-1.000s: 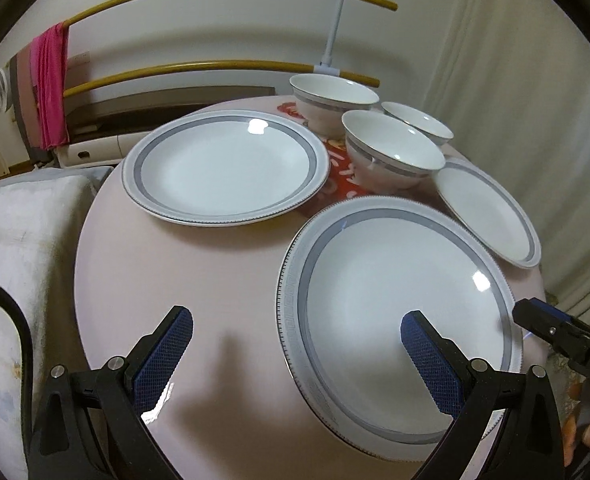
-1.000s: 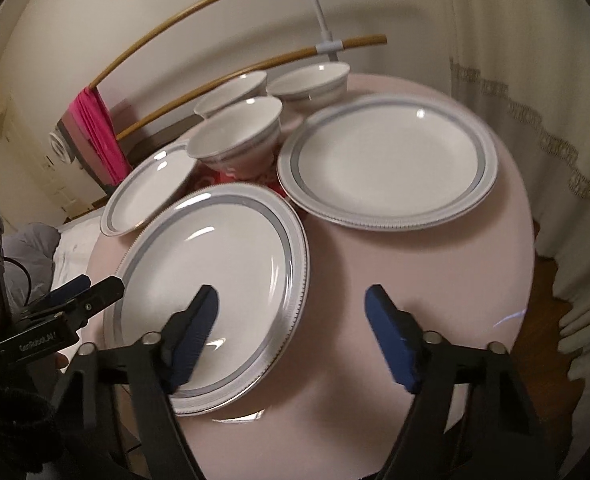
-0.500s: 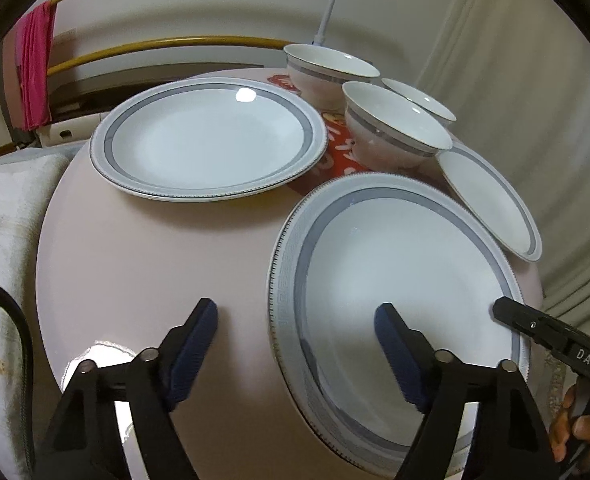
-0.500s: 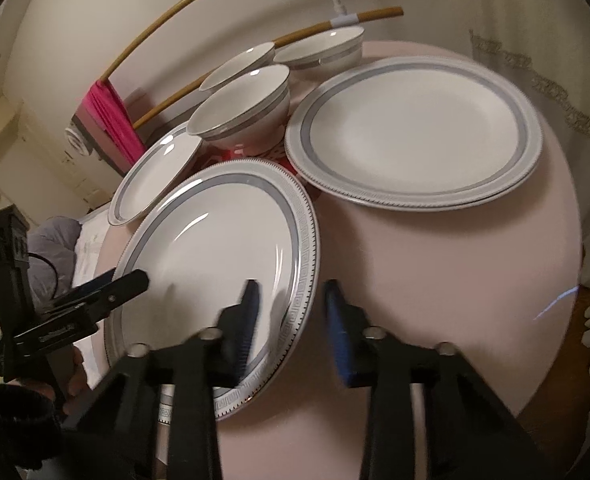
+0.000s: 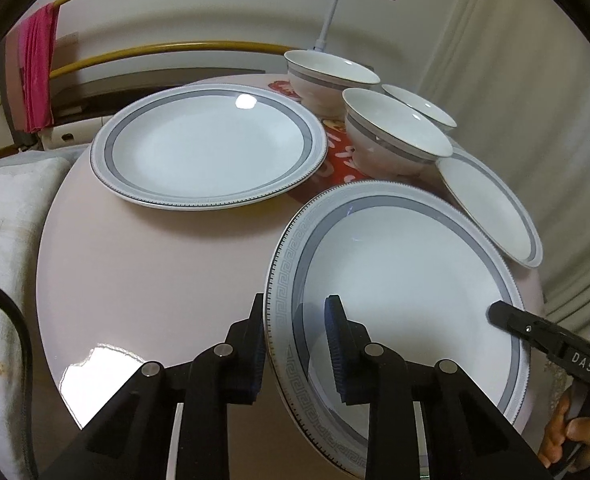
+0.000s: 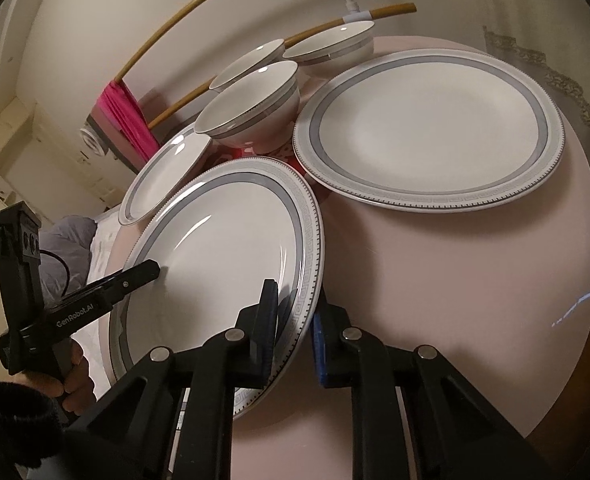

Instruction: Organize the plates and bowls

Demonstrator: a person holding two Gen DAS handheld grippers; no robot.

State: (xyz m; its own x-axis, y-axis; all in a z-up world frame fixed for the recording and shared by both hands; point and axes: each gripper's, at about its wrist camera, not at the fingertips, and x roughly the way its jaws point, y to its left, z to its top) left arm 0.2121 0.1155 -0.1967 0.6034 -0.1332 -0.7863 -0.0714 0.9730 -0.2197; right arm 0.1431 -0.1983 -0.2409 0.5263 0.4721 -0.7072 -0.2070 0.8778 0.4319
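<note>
While both sets of jaws close on its rim, the near plate [image 5: 407, 292] is clamped from two sides at the edge of the round pink table [image 5: 155, 272].
Left wrist view: the left gripper [image 5: 295, 344] is seen with jaws narrow and closing, one blue pad under the patterned rim and one on top; the right gripper [image 5: 507, 316] is seen reaching in from the right edge; a second large plate [image 5: 207, 144] is laid further back, three bowls [image 5: 395, 136] and a small plate [image 5: 491, 208] are grouped behind. Right wrist view: the right gripper [image 6: 293, 332] is seen with jaws narrow, closing, the same plate's [image 6: 223, 248] rim pinched between them; the left gripper [image 6: 143, 274] is seen over its far rim, held by a hand [image 6: 73, 380].
</note>
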